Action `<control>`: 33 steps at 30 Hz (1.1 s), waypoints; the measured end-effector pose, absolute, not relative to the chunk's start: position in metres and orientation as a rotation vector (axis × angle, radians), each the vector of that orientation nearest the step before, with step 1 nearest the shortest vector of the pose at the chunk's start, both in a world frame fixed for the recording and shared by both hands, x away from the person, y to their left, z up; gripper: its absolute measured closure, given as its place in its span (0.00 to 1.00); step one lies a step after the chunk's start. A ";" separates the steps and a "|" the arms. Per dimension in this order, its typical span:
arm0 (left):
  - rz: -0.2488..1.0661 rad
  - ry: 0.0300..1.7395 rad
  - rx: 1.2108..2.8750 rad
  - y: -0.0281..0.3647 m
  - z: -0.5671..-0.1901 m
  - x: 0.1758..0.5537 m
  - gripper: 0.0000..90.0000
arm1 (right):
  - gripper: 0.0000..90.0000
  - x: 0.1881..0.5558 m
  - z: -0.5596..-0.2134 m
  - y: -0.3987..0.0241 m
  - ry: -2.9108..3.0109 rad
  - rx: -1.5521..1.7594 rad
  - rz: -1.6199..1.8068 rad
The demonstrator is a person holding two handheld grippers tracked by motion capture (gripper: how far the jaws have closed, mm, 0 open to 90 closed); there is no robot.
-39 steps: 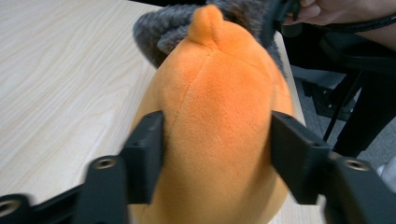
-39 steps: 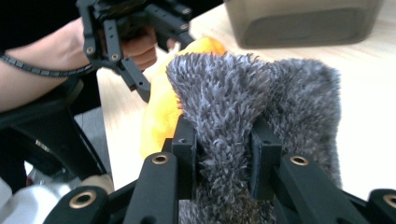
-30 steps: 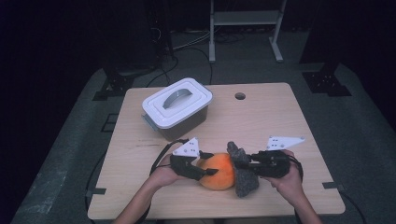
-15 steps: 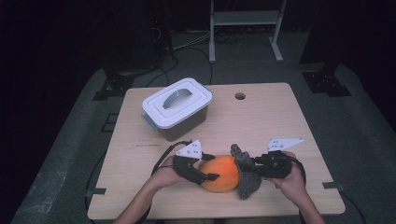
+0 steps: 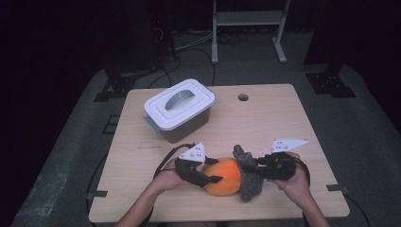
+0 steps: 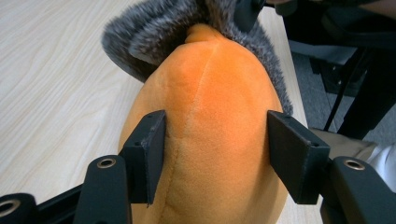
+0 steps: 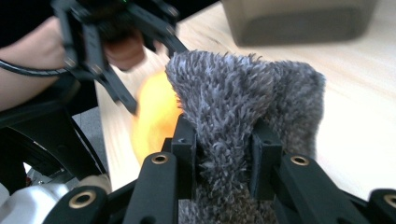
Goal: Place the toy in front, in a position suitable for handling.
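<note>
Plush toy (image 5: 224, 176) is lying at the lower middle of the high view, on the bench (image 5: 283, 118). You are pinching its grey fur (image 7: 243, 116) with your right tool (image 5: 259, 169). Your left tool (image 5: 208, 174), jaws just closing, is straddling the orange body (image 6: 215, 107), pads touching.

orange plush body (image 5: 226, 176) with grey shaggy fur collar (image 5: 248, 175); black grippers; white-lidded, dark translucent box (image 5: 178, 109); pale wood-grain table (image 5: 283, 118).
</note>
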State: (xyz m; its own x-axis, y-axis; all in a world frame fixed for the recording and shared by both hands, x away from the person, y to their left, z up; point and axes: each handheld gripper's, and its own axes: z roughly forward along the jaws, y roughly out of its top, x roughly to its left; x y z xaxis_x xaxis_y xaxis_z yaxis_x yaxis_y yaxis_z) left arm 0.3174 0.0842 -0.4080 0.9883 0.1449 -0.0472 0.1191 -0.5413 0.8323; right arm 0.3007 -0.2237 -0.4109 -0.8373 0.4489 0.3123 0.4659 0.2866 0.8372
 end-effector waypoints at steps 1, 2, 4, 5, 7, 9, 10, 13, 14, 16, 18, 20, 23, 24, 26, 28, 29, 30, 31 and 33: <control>0.032 0.185 2.146 0.084 -0.408 0.317 0.44 | 0.75 0.301 -0.413 -0.226 -2.507 -0.909 -1.621; 0.033 0.184 2.145 0.083 -0.408 0.317 0.44 | 0.75 0.301 -0.414 -0.228 -2.504 -0.917 -1.618; 0.030 0.179 2.140 0.080 -0.409 0.316 0.44 | 0.76 0.298 -0.407 -0.228 -2.497 -0.900 -1.671; 0.028 0.172 2.140 0.079 -0.410 0.315 0.44 | 0.75 0.297 -0.403 -0.227 -2.482 -0.888 -1.696; 0.030 0.150 2.140 0.076 -0.411 0.312 0.43 | 0.75 0.295 -0.394 -0.222 -2.471 -0.836 -1.741; 0.033 0.147 2.141 0.075 -0.410 0.312 0.41 | 0.75 0.293 -0.392 -0.216 -2.521 -0.815 -1.700; 0.033 0.146 2.140 0.075 -0.410 0.312 0.38 | 0.76 0.293 -0.395 -0.215 -2.534 -0.814 -1.682; 0.048 0.170 2.142 0.076 -0.409 0.314 0.22 | 0.76 0.296 -0.403 -0.217 -2.539 -0.813 -1.636; 0.048 0.178 2.148 0.076 -0.410 0.315 0.17 | 0.76 0.296 -0.404 -0.220 -2.534 -0.813 -1.634; 0.030 0.194 2.153 0.077 -0.414 0.318 0.14 | 0.75 0.296 -0.406 -0.223 -2.529 -0.802 -1.631; 0.001 0.204 2.152 0.077 -0.418 0.320 0.14 | 0.75 0.296 -0.408 -0.226 -2.524 -0.805 -1.621; -0.010 0.188 2.144 0.079 -0.419 0.320 0.23 | 0.75 0.298 -0.410 -0.229 -2.515 -0.819 -1.611; 0.019 0.186 2.136 0.080 -0.414 0.318 0.42 | 0.76 0.299 -0.408 -0.233 -2.504 -0.861 -1.631; 0.027 0.178 2.138 0.081 -0.411 0.317 0.43 | 0.76 0.297 -0.405 -0.233 -2.503 -0.864 -1.657; 0.037 0.167 2.138 0.080 -0.409 0.315 0.45 | 0.77 0.293 -0.394 -0.230 -2.497 -0.840 -1.721; 0.057 0.150 2.150 0.077 -0.407 0.312 0.46 | 0.77 0.290 -0.388 -0.221 -2.507 -0.791 -1.732; 0.064 0.146 2.150 0.077 -0.406 0.311 0.46 | 0.77 0.289 -0.387 -0.218 -2.526 -0.780 -1.717; 0.074 0.145 2.155 0.077 -0.405 0.311 0.47 | 0.77 0.289 -0.389 -0.213 -2.554 -0.764 -1.689; 0.081 0.150 2.150 0.079 -0.404 0.312 0.47 | 0.77 0.290 -0.391 -0.211 -2.559 -0.765 -1.675; 0.078 0.164 2.128 0.084 -0.400 0.314 0.48 | 0.77 0.293 -0.398 -0.214 -2.544 -0.795 -1.655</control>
State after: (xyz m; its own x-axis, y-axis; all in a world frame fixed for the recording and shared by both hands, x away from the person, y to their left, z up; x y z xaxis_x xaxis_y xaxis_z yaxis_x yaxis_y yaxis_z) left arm 0.3137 0.0838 -0.3999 0.9889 0.1481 -0.0086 0.0861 -0.5259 0.8462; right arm 0.2932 -0.2141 -0.3985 -0.8716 0.4088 0.2705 0.4130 0.3149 0.8546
